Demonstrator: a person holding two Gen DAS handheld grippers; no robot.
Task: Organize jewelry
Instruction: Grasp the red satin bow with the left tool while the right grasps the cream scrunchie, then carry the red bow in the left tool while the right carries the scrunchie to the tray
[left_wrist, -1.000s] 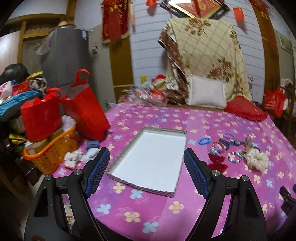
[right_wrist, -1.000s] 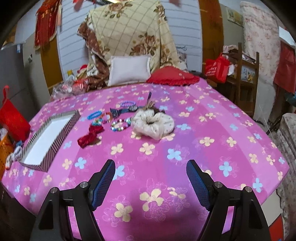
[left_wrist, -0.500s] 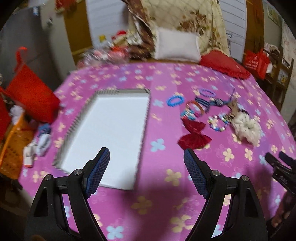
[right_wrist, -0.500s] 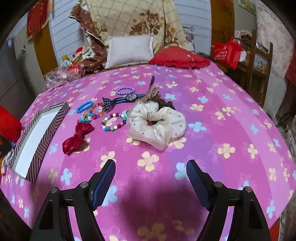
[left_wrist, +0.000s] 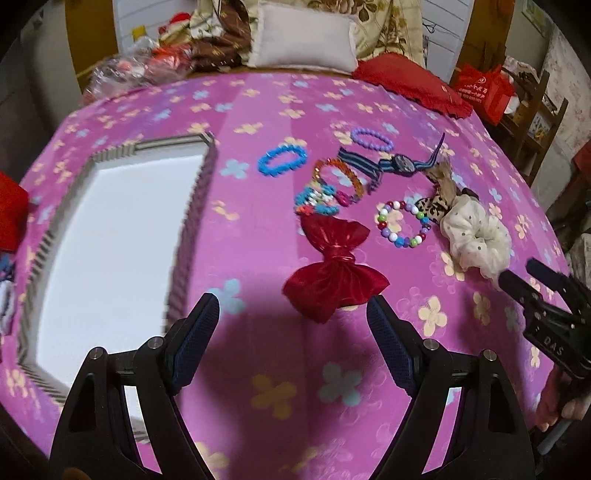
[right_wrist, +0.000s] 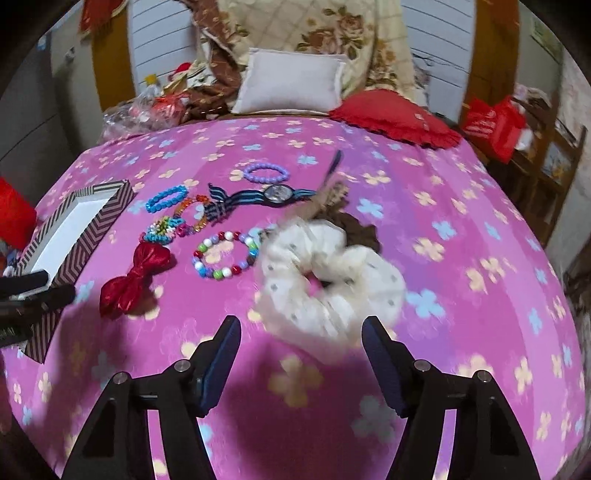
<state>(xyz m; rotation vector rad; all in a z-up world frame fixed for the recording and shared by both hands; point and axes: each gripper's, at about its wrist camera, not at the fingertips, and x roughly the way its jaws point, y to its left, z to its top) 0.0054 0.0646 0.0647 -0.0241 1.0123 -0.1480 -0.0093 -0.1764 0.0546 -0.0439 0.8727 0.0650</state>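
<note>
A striped box with a white floor (left_wrist: 110, 236) lies on the pink flowered cloth at the left; it also shows in the right wrist view (right_wrist: 74, 221). Right of it lie a red bow (left_wrist: 334, 275), a multicolour bead bracelet (left_wrist: 402, 223), a blue bracelet (left_wrist: 282, 160), a purple bracelet (left_wrist: 371, 138), a striped-strap watch (left_wrist: 402, 164) and a white dotted scrunchie (left_wrist: 476, 236). My left gripper (left_wrist: 291, 328) is open just in front of the red bow. My right gripper (right_wrist: 301, 349) is open just in front of the scrunchie (right_wrist: 328, 284), with nothing held.
A white pillow (right_wrist: 291, 83) and a red cushion (right_wrist: 395, 114) lie at the cloth's far edge. Plastic-wrapped clutter (left_wrist: 136, 70) sits at the far left. Red bags and a wooden chair (left_wrist: 532, 110) stand beyond the right side.
Both grippers have moved forward and down toward the jewelry. The left one swung right from the box to the red bow; the right one closed in on the scrunchie. Both stay open.
</note>
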